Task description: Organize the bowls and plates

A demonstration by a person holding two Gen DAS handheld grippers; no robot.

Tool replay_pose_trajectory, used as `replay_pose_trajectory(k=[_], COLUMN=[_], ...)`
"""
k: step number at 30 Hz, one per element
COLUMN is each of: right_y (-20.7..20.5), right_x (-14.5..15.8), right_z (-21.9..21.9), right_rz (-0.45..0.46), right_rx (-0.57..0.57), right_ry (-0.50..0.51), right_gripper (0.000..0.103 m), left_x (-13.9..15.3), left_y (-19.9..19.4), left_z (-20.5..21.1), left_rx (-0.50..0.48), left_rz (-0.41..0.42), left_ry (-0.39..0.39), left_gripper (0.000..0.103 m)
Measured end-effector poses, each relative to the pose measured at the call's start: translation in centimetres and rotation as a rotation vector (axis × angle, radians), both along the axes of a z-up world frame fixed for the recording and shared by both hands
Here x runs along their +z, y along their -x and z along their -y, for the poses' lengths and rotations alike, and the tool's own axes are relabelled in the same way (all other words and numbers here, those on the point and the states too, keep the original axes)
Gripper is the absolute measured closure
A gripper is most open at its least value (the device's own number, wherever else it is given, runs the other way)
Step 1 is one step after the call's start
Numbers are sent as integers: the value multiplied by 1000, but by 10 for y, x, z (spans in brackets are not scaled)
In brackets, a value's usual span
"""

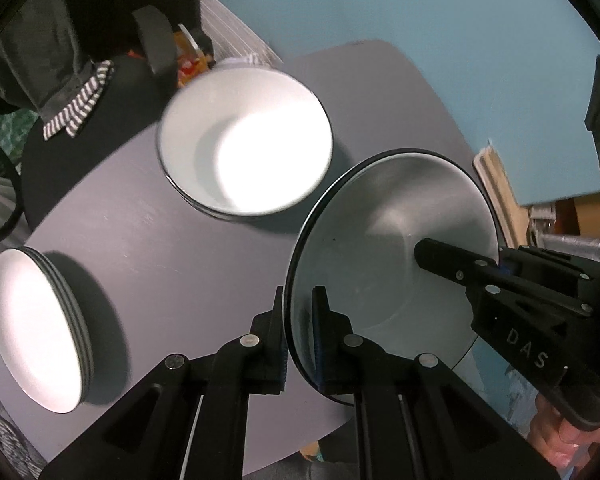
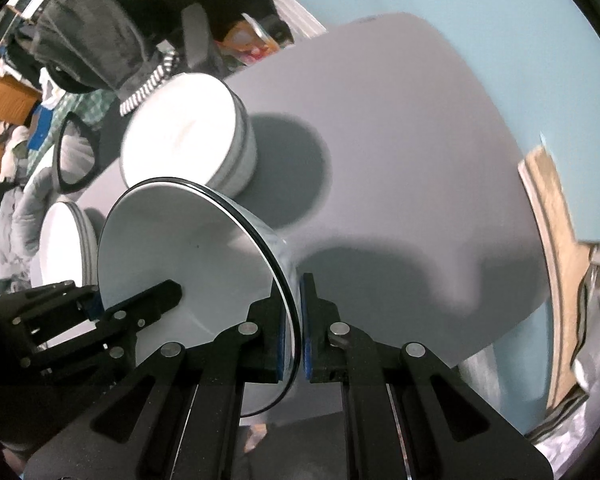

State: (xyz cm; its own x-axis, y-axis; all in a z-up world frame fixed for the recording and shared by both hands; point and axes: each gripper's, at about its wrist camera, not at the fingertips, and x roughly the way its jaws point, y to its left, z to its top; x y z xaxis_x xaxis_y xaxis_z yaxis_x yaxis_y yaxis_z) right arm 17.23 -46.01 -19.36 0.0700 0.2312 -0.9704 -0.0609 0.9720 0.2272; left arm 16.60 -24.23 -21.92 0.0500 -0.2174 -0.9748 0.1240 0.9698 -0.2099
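Both the left gripper [image 1: 300, 336] and right gripper [image 2: 298, 332] pinch opposite rims of one white bowl [image 1: 392, 256], held above the grey table [image 1: 160, 240] (thin rim grips); uneven lifting could slip it onto the stacked bowls [image 1: 244, 140].

A white ceramic bowl with a thin dark rim [image 1: 392, 248] hangs tilted above the grey tabletop's [image 1: 148, 240] near edge, clamped at opposite sides of its rim. A stack of matching white bowls [image 1: 246, 148] stands upright toward the tabletop's far side, and a stack of white plates [image 1: 36, 332] rests near its left edge.
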Motion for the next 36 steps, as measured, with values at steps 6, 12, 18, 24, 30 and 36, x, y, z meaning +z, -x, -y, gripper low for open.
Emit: replay_pose_trajectory(k=[6,12,18,24,30,36], right_y=[-19,-37,-59,-79,-89,-94], right_x=[8,12,10,-2,-13,-21], right_z=[-14,-34,-51,-61,-68,-73], right_rz=[20,34,34,1,-34,-62], right_rx=[47,86,120,145,169,194], right_ry=[-11,-17,-12,-10,-11,-15], right_gripper=[96,97,96,96,96,96], left_x=[13,19,13,-3,-12,-17], left_y=[-20,-42,-63,-76,-80,-83], left_z=[-15,-30,-41,-48,-54,-57], left_rx=[36,70,110,135,160,183], left_rz=[36,64,70,46,20,-4], left_ry=[-10,-26,-46,-67,-81,-90], left_gripper=[93,93,93,93,93,93])
